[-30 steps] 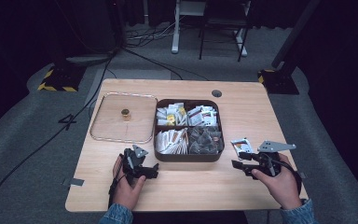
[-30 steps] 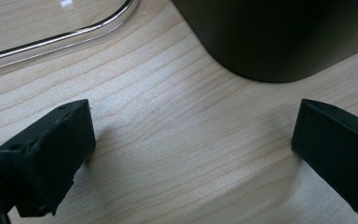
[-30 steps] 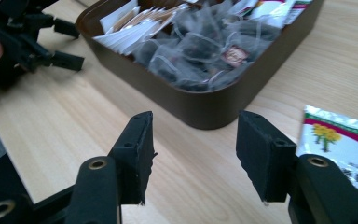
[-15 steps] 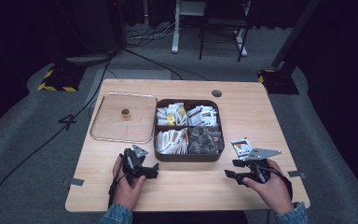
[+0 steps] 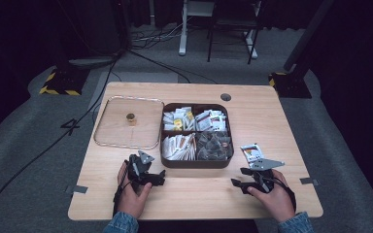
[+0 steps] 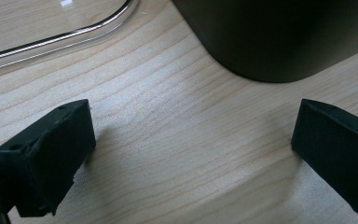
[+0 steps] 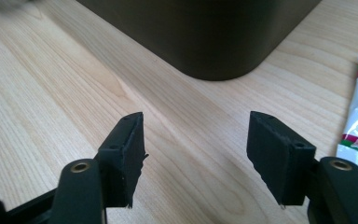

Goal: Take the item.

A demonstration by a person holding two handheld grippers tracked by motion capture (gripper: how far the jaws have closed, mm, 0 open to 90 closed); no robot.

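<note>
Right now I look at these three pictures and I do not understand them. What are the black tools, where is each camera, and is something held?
A person sits at a wooden table with a hand tool in each hand: the left gripper and right gripper. One camera looks down from above; the others ride on each gripper, showing its two black jaws. On the table lie a clear lid, a dark box of sachets and one loose sachet. Both grippers are open and hold nothing; the right one's jaws have just been opening.
</note>
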